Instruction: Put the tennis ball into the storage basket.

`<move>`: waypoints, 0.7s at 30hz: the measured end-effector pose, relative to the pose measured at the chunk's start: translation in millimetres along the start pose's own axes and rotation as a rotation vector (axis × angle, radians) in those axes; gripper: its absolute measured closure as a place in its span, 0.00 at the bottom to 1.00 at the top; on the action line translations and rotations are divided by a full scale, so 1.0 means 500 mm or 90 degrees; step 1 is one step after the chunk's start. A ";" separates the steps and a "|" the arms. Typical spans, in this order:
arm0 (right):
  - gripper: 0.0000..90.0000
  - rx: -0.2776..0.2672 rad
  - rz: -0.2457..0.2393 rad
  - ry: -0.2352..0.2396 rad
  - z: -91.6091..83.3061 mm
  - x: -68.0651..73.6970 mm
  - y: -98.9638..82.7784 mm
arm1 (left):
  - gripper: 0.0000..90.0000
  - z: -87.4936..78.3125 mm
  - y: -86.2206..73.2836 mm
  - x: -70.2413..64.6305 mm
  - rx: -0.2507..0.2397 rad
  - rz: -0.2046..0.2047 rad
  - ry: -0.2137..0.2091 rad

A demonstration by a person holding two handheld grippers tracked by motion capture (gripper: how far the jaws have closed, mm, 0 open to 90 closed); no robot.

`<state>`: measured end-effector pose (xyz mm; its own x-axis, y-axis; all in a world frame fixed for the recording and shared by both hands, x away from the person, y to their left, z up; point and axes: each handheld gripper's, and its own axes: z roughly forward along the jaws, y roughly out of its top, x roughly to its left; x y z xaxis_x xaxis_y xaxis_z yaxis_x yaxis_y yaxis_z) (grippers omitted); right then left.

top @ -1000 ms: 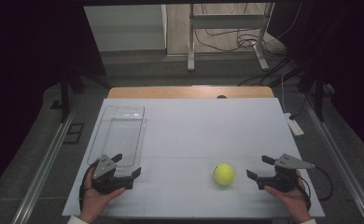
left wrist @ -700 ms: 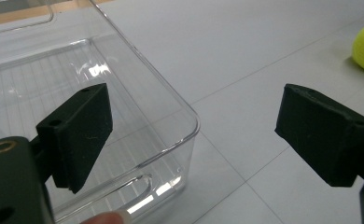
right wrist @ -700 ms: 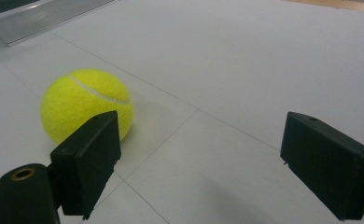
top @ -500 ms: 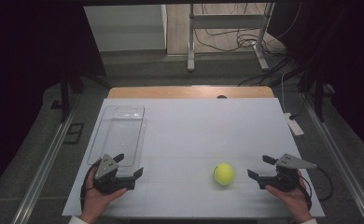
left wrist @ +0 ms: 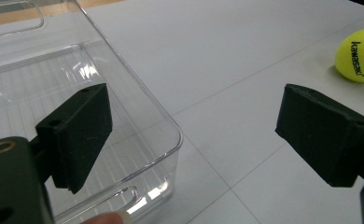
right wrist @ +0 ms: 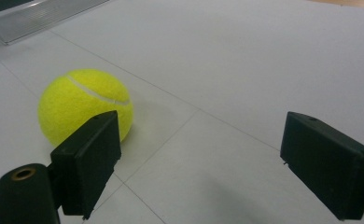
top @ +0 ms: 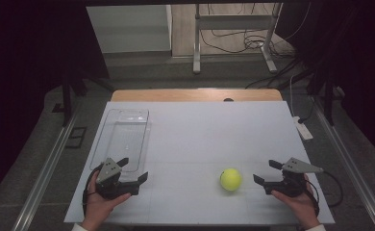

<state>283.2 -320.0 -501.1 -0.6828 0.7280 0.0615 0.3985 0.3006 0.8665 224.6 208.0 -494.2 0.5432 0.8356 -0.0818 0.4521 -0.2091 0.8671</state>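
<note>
Two wide-open grippers: your right gripper (top: 265,174) sits just beside the yellow tennis ball (top: 231,179), apart from it; your left gripper (top: 133,169) stands well away.

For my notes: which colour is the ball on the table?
The tennis ball is bright yellow with a white seam, best seen in the right gripper view.

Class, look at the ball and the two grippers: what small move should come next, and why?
Probably the right gripper should slide toward the ball until its open jaws straddle it: the ball lies free on the table just beyond them, nearer than the left gripper.
</note>
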 end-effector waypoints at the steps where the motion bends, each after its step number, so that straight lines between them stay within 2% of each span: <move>1: 0.14 0.000 0.001 0.001 -0.001 0.000 0.000 | 0.13 0.001 0.001 -0.001 0.002 0.000 -0.001; 6: 0.14 -0.002 0.004 0.001 -0.003 0.002 -0.002 | 0.13 0.010 0.017 -0.007 0.001 -0.005 -0.005; 9: 0.15 -0.005 0.005 0.001 -0.004 0.001 -0.001 | 0.13 0.018 0.031 -0.016 0.000 -0.003 -0.020; 21: 0.15 -0.003 0.004 -0.001 -0.001 0.001 -0.001 | 0.13 0.020 0.052 -0.027 0.002 0.007 -0.038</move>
<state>282.2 -320.1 -501.1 -0.6795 0.7307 0.0662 0.3994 0.2927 0.8688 235.9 186.3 -475.5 0.5897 0.8012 -0.1015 0.4475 -0.2196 0.8669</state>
